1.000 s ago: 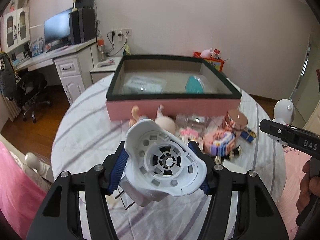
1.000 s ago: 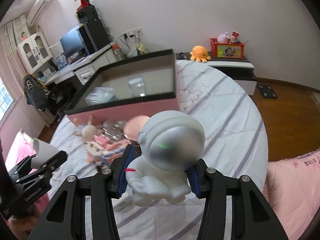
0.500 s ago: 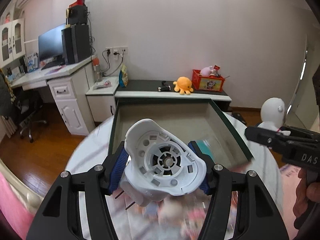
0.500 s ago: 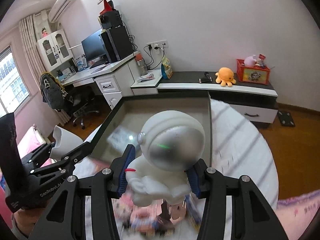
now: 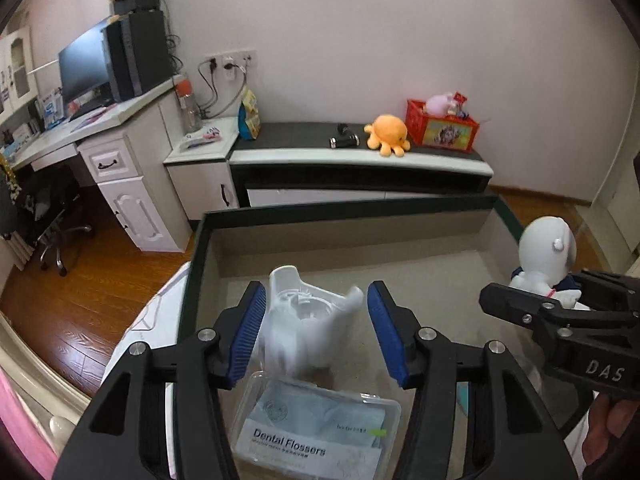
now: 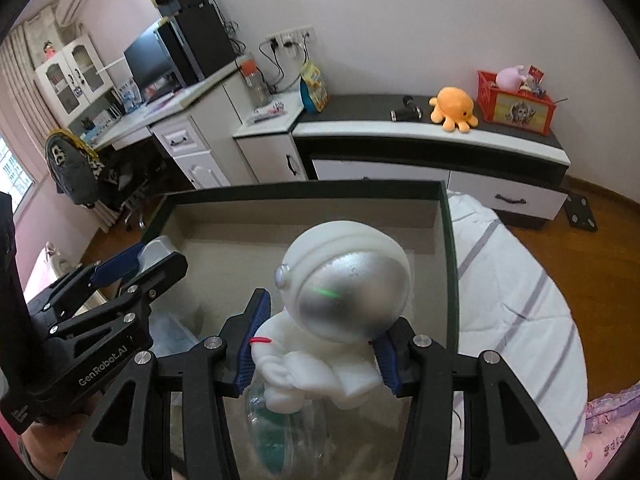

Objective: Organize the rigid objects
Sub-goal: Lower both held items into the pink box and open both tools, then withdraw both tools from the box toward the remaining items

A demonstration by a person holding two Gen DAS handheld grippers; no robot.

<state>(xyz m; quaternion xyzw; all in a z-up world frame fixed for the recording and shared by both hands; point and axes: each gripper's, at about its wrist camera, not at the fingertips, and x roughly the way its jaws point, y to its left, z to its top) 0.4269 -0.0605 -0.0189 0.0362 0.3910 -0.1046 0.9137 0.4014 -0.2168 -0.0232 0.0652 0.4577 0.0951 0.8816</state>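
My left gripper (image 5: 316,332) is open over the dark-rimmed box (image 5: 340,214). The white plastic housing (image 5: 308,328) sits blurred between and below its blue pads, apart from them, inside the box. My right gripper (image 6: 318,344) is shut on the white astronaut figure (image 6: 340,300) and holds it above the box's (image 6: 450,264) right side. The astronaut also shows in the left wrist view (image 5: 546,256). The left gripper shows at the left of the right wrist view (image 6: 132,276).
A clear case of dental flossers (image 5: 316,432) lies in the box near me. A clear container with something teal (image 6: 280,436) lies below the astronaut. The striped white tablecloth (image 6: 516,300) lies right of the box. A low cabinet (image 5: 360,160) and desk stand behind.
Both grippers moved forward over the box. My left gripper opened and let go of the white housing, which dropped into the box. The right still grips the astronaut.
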